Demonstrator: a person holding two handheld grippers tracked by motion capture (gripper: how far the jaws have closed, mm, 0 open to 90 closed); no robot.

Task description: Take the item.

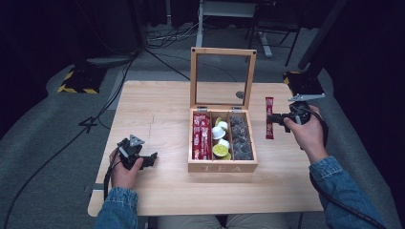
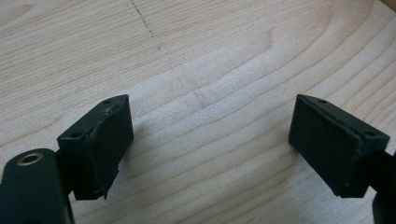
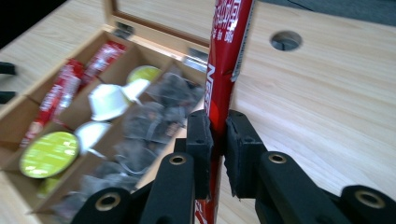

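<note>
Two grippers are in your hands. Your right gripper [image 1: 273,118] is clamped on a red sachet [image 1: 269,117]: in the right gripper view the two black pads [image 3: 201,140] press flat against both faces of the sachet [image 3: 224,70], gripping it partway along its length. Most of the sachet projects beyond the jaws, away from your hand, and a short end runs back between the jaw arms. In the high view the sachet lies lengthwise, crossing the jaws, with its far end pointing toward the far table edge.

To the left of this gripper, close beside it, stands the wooden tea box [image 1: 222,167], lid [image 1: 223,51] raised upright on its far side. From the sachet, the nearest compartment holds dark tea bags [image 3: 154,121], the middle one holds white and green capsules [image 3: 106,100], and the farthest holds more red sachets [image 3: 63,93]. Beyond the jaws and slightly right, a round hole [image 3: 285,40] is cut in the table [image 3: 336,102].

Your left gripper [image 1: 154,156] rests well to the left of the box. Its jaws stand wide apart with bare table [image 2: 210,93] between the pads [image 2: 109,140]; it holds nothing.
</note>
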